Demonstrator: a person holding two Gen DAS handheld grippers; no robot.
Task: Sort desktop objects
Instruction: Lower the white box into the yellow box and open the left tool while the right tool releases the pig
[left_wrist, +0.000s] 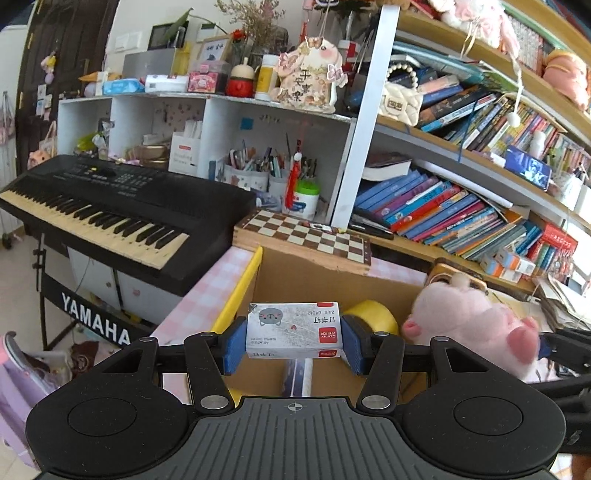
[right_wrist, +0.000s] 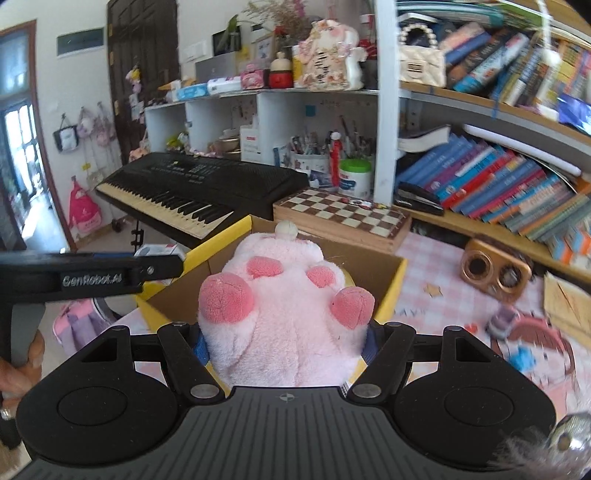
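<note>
left fingers (left_wrist: 243, 343) clamped on staple box (left_wrist: 294, 329), right fingers (right_wrist: 201, 349) squeezing pink plush (right_wrist: 284, 314), both over cardboard box (left_wrist: 314, 275)

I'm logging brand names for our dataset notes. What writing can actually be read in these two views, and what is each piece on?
"YAMAHA": keyboard stand panel.
"GenRobot.AI": side of the left hand-held gripper.
"Comix", "24/6", upside down: staple box clamped in the left hand-held gripper.
"平安喜乐": hanging plaque.
Book spines and the box's smaller print: too small or blurred.
The right hand-held gripper clamps a pink plush toy: no text.
</note>
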